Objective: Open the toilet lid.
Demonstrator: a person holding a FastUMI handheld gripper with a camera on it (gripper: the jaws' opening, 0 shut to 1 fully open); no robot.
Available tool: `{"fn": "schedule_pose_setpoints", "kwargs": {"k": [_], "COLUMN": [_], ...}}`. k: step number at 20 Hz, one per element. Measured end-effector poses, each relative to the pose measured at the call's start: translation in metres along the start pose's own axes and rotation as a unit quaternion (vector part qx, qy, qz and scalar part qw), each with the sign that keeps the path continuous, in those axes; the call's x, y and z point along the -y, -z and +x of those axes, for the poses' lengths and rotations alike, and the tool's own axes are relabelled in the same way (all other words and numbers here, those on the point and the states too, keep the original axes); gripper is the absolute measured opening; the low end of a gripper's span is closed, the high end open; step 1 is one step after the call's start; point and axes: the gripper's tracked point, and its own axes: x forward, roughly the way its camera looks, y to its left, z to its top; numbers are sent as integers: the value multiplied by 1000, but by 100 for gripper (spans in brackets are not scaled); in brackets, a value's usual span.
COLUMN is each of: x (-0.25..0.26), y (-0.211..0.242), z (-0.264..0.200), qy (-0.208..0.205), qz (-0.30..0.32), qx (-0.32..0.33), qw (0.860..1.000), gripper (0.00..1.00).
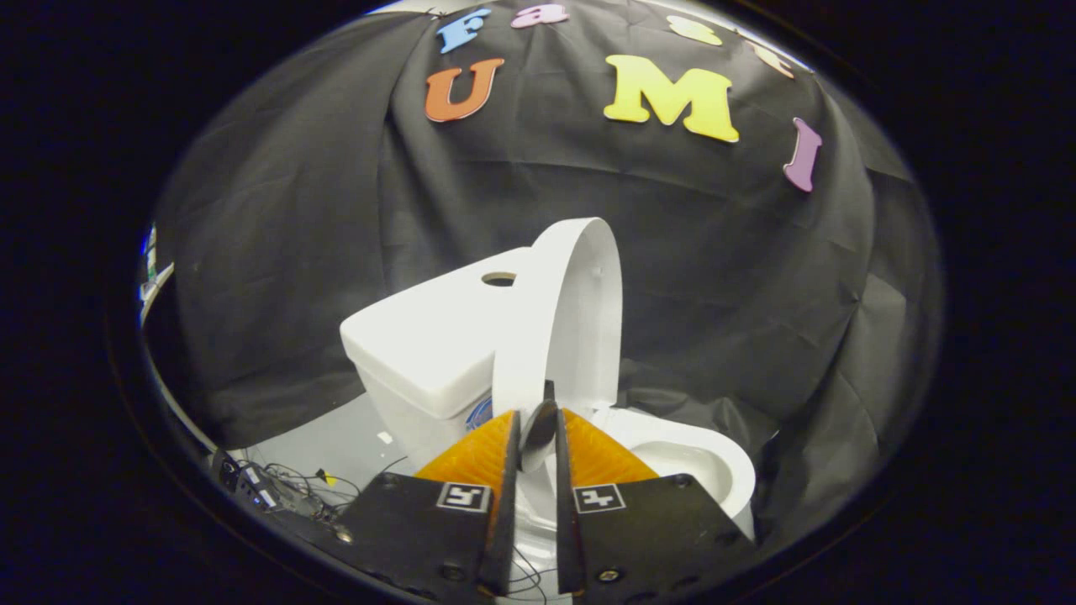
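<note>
Toilet lid stands raised just beyond our claw, its rim caught between the fingertips.

We see the claw point(539, 428) nearly closed, both fingers point(483, 458) pinching the lower rim of the toilet lid point(561, 315), which rises straight ahead and above the tips, its long axis near upright and tilted back toward the tank point(429, 340) ahead and to the left. The open bowl point(702, 458) lies ahead and to the right, below the lid. We judge the lid close to fully open; what remains depends on easing it back against the tank. Small square markers sit on the claw; we can read no brand or writing on the toilet.
</note>
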Motion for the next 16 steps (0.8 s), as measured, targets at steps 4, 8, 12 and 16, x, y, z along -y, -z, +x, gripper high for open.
{"fn": "schedule_pose_setpoints", "kwargs": {"k": [4, 8, 12, 16], "x": [14, 26, 50, 86], "y": [-11, -15, -13, -7], "z": [-32, -69, -103, -138], "qy": [22, 7, -8, -6], "qz": [-19, 5, 32, 34], "qx": [44, 71, 99, 147], "qw": [999, 997, 994, 989], "gripper": [74, 93, 93, 94]}}
